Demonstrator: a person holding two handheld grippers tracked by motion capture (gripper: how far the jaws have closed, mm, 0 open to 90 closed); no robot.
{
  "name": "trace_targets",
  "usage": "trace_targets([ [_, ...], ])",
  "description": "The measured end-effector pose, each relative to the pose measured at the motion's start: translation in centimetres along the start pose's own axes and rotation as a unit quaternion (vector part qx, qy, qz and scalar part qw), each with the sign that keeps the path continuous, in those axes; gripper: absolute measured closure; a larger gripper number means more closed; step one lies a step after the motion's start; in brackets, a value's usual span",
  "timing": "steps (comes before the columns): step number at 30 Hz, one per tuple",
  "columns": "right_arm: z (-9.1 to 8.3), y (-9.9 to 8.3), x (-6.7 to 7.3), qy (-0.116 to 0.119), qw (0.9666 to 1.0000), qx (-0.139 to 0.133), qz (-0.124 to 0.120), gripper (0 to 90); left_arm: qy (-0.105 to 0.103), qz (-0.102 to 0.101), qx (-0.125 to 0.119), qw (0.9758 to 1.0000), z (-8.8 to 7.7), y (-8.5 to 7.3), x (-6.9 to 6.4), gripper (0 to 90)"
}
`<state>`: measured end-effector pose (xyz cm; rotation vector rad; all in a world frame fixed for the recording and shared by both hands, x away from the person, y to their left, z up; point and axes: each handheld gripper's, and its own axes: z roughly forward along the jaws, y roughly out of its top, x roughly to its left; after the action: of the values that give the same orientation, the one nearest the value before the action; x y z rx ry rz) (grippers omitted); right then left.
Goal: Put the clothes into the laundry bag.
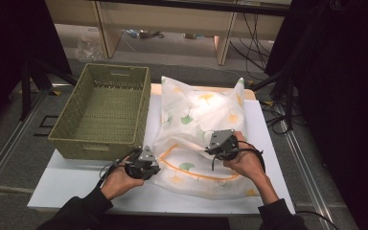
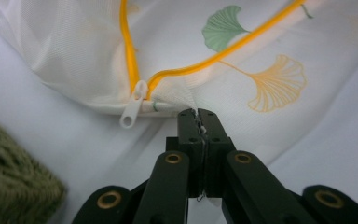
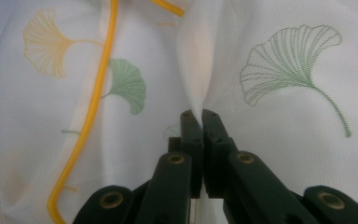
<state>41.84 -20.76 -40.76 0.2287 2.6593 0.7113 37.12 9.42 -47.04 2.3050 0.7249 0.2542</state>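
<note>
Pinched in the left claw (image 2: 198, 113) is a fold of the white mesh laundry bag (image 1: 199, 139), just beside its white zipper pull (image 2: 133, 108). Jaws fully closed on the cloth. Right claw (image 3: 200, 114) likewise clamps a raised pleat. Printed with green and yellow ginkgo leaves and edged by a yellow zipper, the bag lies stuffed on the white counter (image 1: 67, 184), beside a green basket (image 1: 103, 110). Both hands reach in from below, left hand (image 1: 120, 179) at the bag's near corner, right hand (image 1: 247, 163) atop it.

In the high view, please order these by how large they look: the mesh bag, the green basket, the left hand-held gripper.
1. green basket
2. mesh bag, nearly alike, so this order is unsure
3. left hand-held gripper
</note>
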Motion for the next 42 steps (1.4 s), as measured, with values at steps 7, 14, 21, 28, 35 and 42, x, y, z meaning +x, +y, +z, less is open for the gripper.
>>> trace_targets([
  [7, 1.8, -0.6, 0.7, 0.029, 0.9993, 0.024, -0.005, 90.0, -0.002, -0.008, -0.009, 0.9999, -1.5, -1.4, -0.4, 88.8],
  [14, 4.3, -1.9, 1.1, 0.067, 0.9955, 0.066, 0.011, 90.0, -0.004, -0.005, -0.003, 1.0000, -1.7, -1.9, -0.6, 88.6],
  [21, 5.1, -2.7, -0.1, 0.042, 0.9966, 0.062, 0.032, 90.0, -0.005, -0.004, 0.003, 1.0000, -1.5, -1.9, -1.0, 88.1],
  [28, 6.0, -3.3, -1.5, 0.026, 0.9966, 0.053, 0.058, 90.0, -0.008, -0.003, 0.003, 1.0000, -1.4, -1.7, -1.1, 87.6],
  [35, 6.1, -4.1, -3.5, -0.018, 0.9952, 0.044, 0.086, 90.0, -0.018, 0.010, 0.001, 0.9998, -1.1, -1.4, -1.7, 88.0],
  [42, 6.6, -4.4, -5.3, -0.044, 0.9917, 0.048, 0.111, 90.0, -0.020, 0.017, 0.002, 0.9997, -0.5, -0.9, -1.9, 88.3],
])
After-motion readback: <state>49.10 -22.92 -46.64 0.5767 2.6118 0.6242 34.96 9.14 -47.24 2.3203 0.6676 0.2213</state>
